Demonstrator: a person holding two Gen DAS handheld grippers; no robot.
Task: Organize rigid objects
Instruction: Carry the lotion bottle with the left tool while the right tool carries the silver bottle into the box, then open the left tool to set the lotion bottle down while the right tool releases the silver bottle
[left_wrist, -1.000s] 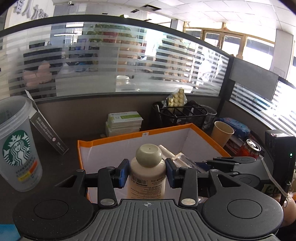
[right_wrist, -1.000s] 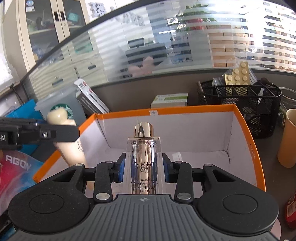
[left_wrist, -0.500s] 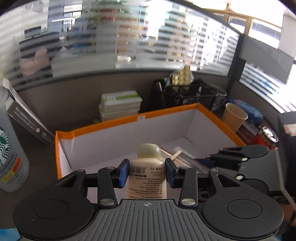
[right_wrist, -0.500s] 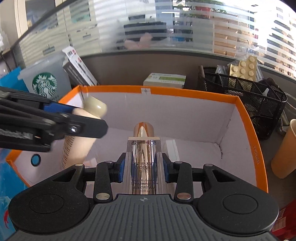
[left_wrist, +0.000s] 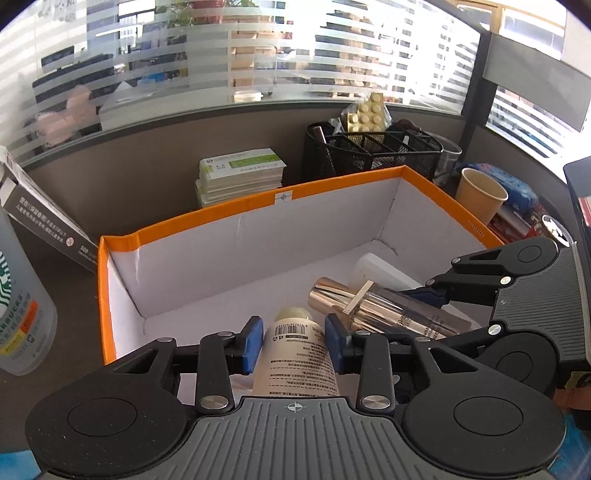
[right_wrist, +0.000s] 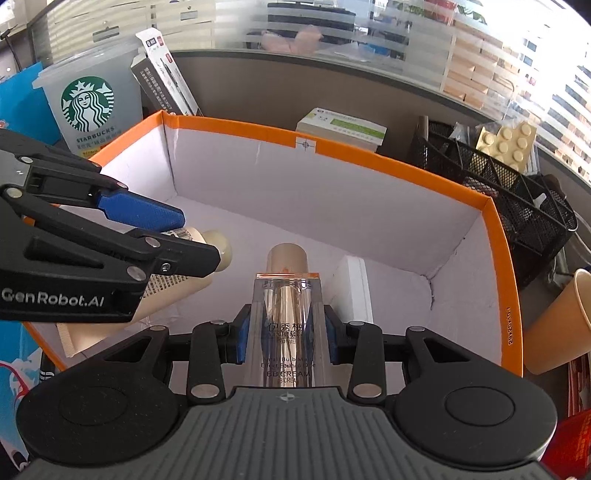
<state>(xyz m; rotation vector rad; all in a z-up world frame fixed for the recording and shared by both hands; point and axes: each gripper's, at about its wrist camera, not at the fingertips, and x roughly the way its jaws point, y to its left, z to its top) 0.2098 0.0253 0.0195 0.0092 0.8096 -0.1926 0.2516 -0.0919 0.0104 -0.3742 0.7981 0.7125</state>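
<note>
Two hand-held grippers now reach into the orange box (left_wrist: 284, 192) together. The left hand-held gripper (left_wrist: 293, 341) has dropped lower than a second ago and tilted further down; its jaws are closing on the cream bottle (left_wrist: 295, 354), whose cap points at the box floor. The right hand-held gripper (right_wrist: 284, 338) stays clamped on the clear BB cream tube (right_wrist: 286, 317), gold cap forward, and has rolled so that the box sits skewed in its view. It has come in just right of the bottle. A white tube (right_wrist: 354, 291) lies on the box floor beside the gold cap. The Starbucks cup (right_wrist: 88, 107) stands on the counter outside the box's left corner.
</note>
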